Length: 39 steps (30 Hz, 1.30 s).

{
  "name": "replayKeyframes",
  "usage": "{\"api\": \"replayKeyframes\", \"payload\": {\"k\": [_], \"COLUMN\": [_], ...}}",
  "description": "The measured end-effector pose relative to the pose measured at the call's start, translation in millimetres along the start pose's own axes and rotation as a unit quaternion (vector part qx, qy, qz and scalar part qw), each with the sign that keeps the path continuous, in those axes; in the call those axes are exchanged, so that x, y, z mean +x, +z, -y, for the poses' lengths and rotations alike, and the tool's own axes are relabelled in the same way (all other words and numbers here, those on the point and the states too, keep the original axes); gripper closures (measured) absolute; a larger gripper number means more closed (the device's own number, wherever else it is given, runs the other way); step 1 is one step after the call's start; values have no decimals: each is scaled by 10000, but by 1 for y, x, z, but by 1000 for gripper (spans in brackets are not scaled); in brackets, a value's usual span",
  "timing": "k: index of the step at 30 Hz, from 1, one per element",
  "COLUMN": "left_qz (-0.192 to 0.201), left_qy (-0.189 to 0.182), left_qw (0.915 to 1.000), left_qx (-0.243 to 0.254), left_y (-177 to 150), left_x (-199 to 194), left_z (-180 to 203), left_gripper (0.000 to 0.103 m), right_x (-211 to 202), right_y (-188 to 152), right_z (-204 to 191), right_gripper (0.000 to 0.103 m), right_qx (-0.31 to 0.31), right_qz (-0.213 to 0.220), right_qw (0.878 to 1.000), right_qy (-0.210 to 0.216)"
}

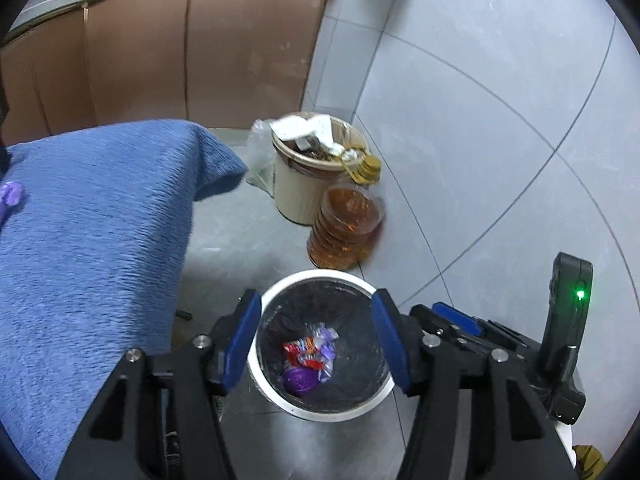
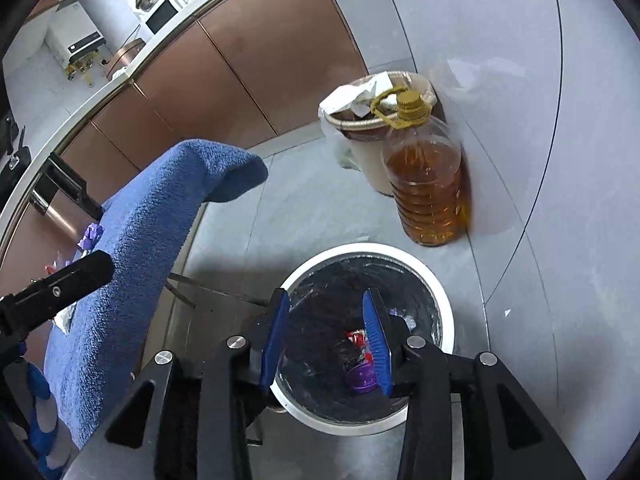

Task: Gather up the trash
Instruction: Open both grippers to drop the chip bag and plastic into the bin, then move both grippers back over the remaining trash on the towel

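Observation:
A white-rimmed trash bin [image 1: 276, 392] with a black liner stands on the floor below both grippers; it also shows in the right wrist view [image 2: 446, 312]. In it lie red and purple wrappers [image 1: 310, 354] and a purple cup [image 1: 299, 380]; the cup also shows in the right wrist view [image 2: 362, 378]. My left gripper [image 1: 316, 340] is open and empty above the bin. My right gripper [image 2: 328, 340] is open and empty above the bin. A purple wrapper [image 1: 11, 194] lies on the blue-towelled table [image 1: 92, 240], also in the right wrist view [image 2: 91, 236].
A beige bin full of rubbish [image 1: 304, 184] and a large oil bottle [image 2: 430, 188] stand by the tiled wall. Brown cabinets [image 2: 240, 68] run along the back. The right gripper's body [image 1: 568, 332] shows at the right of the left wrist view. More scraps [image 2: 56, 266] lie on the table.

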<state>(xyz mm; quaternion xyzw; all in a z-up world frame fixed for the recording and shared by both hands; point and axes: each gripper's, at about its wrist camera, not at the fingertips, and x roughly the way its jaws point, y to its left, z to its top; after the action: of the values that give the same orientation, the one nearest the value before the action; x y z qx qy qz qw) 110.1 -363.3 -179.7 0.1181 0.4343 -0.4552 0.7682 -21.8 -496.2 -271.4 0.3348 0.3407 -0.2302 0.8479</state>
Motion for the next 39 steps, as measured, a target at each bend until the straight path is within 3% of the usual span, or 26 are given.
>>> {"api": "replayKeyframes", "payload": {"k": [8, 17, 19, 25, 39], "left_qz": [547, 1252, 1396, 1844, 2276], "left_qy": [460, 1112, 1336, 1956, 2986], "left_qw": [9973, 9852, 9804, 9607, 9102], "left_qx": [-137, -369, -391, -695, -1746], "left_y": [-2, -22, -29, -50, -123], "left_x": [-47, -124, -142, -203, -300], "left_z": [-18, -51, -60, -95, -180], "left_gripper": [48, 48, 48, 32, 30], "right_x": [-33, -72, -80, -101, -119], "right_y": [9, 11, 10, 9, -14], "right_z": [-30, -76, -89, -136, -267], "right_gripper": [59, 55, 55, 50, 47], "right_qx": [-376, -836, -973, -1478, -2599], "right_qz": [416, 733, 783, 900, 815], "right_qw": [9984, 9935, 9917, 9826, 9502], "right_qy": [0, 236, 316, 672, 1515]}}
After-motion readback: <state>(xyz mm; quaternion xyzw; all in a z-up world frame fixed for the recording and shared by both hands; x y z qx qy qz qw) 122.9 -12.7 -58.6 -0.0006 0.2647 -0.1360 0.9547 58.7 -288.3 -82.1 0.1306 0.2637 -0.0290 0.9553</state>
